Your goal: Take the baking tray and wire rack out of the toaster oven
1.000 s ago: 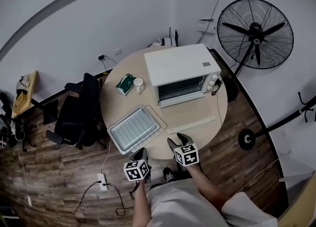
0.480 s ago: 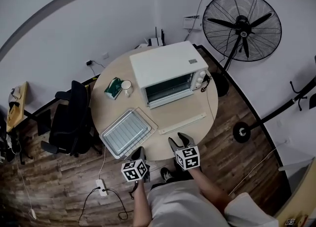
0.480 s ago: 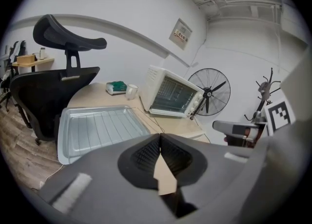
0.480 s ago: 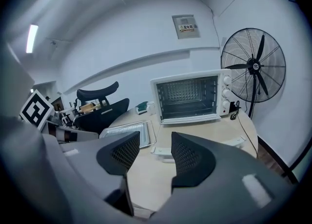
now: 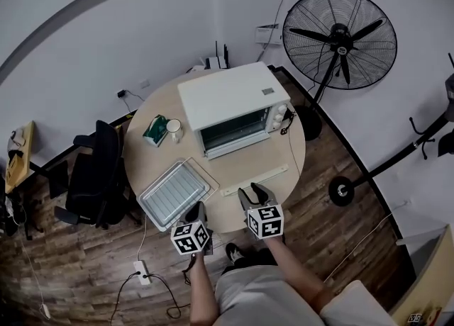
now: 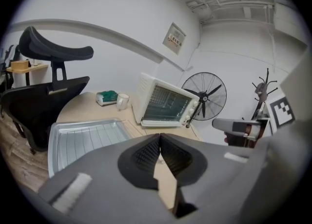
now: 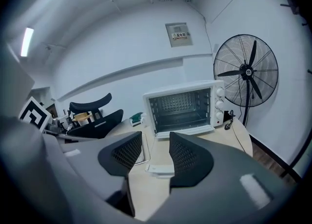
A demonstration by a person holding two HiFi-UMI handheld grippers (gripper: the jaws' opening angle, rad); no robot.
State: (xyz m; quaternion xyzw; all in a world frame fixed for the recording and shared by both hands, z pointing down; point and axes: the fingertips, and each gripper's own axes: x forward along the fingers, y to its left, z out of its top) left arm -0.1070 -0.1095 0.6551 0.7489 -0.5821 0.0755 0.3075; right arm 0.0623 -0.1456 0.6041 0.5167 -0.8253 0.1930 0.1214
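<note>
**Tray and rack out on the tabletop, oven empty**

My left tongs (image 5: 196, 210) were pressed shut with nothing between them, hanging at the near rim of the tabletop (image 5: 252, 156), low in the head view. My right tongs (image 5: 254, 191) stood wide. Their jaws had just been closing a little, with nothing gripped; only the end of a white strip (image 5: 255, 179) on the tabletop showed beyond the gap.

The baking tray (image 5: 172, 192) lay flat just up and to the left of the left tongs, close to them, its long axis running from lower left to upper right. The wire rack (image 7: 144, 154) showed as a thin wire edge along the tray's right side. I could not tell which lay on top.

The toaster oven (image 5: 225, 99) stood further up, at frame centre. Through the right gripper view its cavity looked bare.

I judged the left hand the nearer one for any further move of the tray, coming at its near short end. The removal itself looked done.
</note>
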